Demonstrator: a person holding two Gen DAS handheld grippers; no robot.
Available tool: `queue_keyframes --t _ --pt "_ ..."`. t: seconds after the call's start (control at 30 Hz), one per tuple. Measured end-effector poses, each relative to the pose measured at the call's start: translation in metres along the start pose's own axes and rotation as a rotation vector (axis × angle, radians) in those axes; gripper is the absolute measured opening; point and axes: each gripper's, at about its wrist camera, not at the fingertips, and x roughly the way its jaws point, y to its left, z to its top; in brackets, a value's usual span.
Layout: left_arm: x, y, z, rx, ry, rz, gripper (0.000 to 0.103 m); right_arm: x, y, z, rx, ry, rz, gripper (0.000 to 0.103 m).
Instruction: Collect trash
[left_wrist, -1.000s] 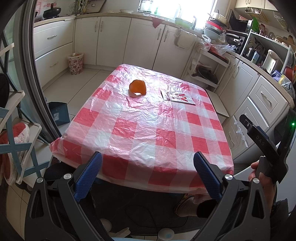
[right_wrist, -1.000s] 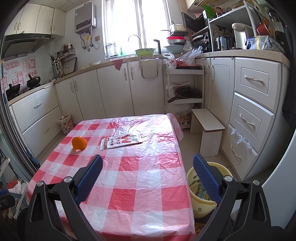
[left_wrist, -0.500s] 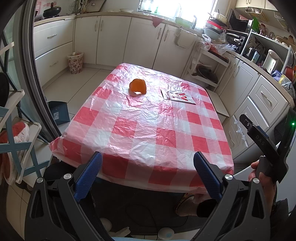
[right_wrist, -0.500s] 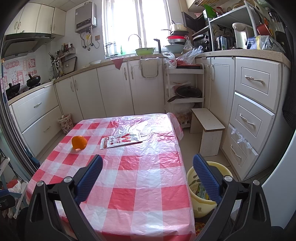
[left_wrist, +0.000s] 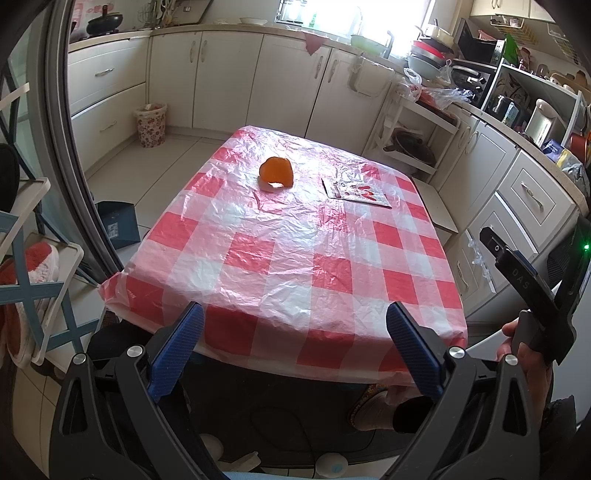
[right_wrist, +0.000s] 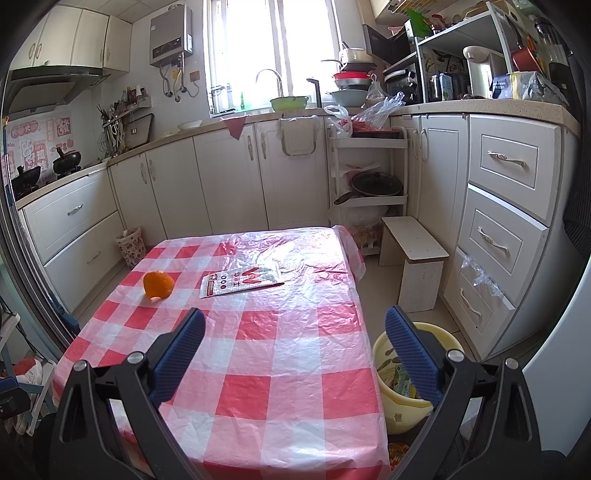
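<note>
An orange peel (left_wrist: 276, 172) and a flat red-and-white wrapper (left_wrist: 355, 192) lie on the far half of the red-checked table (left_wrist: 295, 258). Both also show in the right wrist view, the peel (right_wrist: 159, 283) at the left and the wrapper (right_wrist: 240, 282) beside it. A yellow bin (right_wrist: 402, 373) with trash inside stands on the floor right of the table. My left gripper (left_wrist: 294, 325) is open and empty at the table's near edge. My right gripper (right_wrist: 294, 328) is open and empty above the near right part of the table.
White cabinets line the walls. A small stool (right_wrist: 413, 254) and a wire rack (right_wrist: 369, 184) stand beyond the table on the right. A floral bin (left_wrist: 151, 124) stands on the floor at the far left. The right gripper's body (left_wrist: 532, 288) shows in the left view.
Both grippers have stayed nearly still and open. The views have shifted very slightly toward the table.
</note>
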Motion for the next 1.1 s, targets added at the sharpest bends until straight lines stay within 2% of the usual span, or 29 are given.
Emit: queue_keyframes --t 1.1 --pt "0.0001 0.0019 -0.0019 -0.004 0.004 0.006 0.095 -0.0004 -0.0016 0.0009 0.001 -0.008 -0.002 0.094"
